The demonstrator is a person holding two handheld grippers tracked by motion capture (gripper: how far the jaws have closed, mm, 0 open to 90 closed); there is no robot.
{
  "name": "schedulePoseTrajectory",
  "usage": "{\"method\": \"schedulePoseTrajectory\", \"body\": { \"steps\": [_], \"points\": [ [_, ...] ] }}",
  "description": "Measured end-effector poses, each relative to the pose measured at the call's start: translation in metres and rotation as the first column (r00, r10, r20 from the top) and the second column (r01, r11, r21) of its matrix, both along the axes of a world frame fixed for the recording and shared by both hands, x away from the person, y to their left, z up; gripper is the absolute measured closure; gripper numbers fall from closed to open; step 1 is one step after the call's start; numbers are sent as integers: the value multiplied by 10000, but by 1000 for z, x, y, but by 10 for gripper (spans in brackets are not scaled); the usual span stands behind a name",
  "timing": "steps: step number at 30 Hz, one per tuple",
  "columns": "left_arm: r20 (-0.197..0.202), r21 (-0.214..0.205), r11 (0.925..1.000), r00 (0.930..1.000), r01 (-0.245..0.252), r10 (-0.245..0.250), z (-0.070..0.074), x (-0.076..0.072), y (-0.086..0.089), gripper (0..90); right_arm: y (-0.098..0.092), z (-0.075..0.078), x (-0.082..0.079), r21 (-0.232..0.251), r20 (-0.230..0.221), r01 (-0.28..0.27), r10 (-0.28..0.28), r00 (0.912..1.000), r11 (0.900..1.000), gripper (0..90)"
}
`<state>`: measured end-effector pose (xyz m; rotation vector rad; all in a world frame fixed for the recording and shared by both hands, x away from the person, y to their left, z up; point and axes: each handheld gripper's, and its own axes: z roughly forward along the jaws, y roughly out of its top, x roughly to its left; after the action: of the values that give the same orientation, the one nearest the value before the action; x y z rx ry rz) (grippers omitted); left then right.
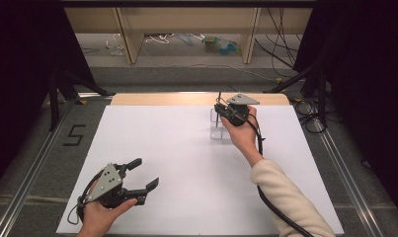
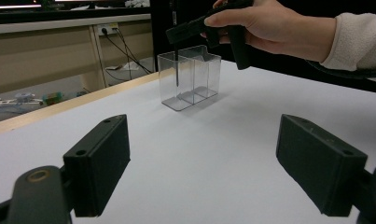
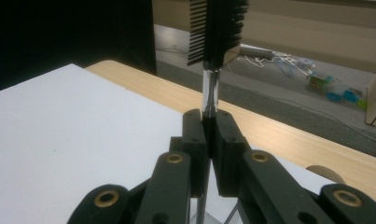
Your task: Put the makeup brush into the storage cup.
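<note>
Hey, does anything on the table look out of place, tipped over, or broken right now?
Nothing stands out. The clear container stands upright and looks intact on the white table. The right gripper is shut on the thin handle of a small brush, whose lower end reaches down into the container. The left gripper is open, apart from both.

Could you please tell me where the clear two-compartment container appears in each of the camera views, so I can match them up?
High view: the clear container stands at the table's far side, right of centre, under the right gripper.
Left gripper view: upper centre, beneath the right gripper.
Right gripper view: I cannot make it out.
Shared landmark: the wooden table edge.
</note>
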<state>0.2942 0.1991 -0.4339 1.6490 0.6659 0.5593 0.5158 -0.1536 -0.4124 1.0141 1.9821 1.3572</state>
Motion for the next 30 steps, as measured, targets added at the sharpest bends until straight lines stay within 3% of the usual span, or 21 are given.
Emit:
{"method": "schedulePoseTrajectory", "body": {
  "steps": [11,15,30],
  "points": [
    [23,25,10000,10000,26,-26,0,0,0,174,0,-1,0,36,-281,-49,50,9996,10000,853],
    [26,31,10000,10000,27,-27,0,0,0,173,-1,-3,1,-26,-92,-58,58,9999,10000,853],
    [6,8,10000,10000,16,-16,0,0,0,173,0,-5,2,-73,-184,-9,8,9998,10000,853]
  ]
}}
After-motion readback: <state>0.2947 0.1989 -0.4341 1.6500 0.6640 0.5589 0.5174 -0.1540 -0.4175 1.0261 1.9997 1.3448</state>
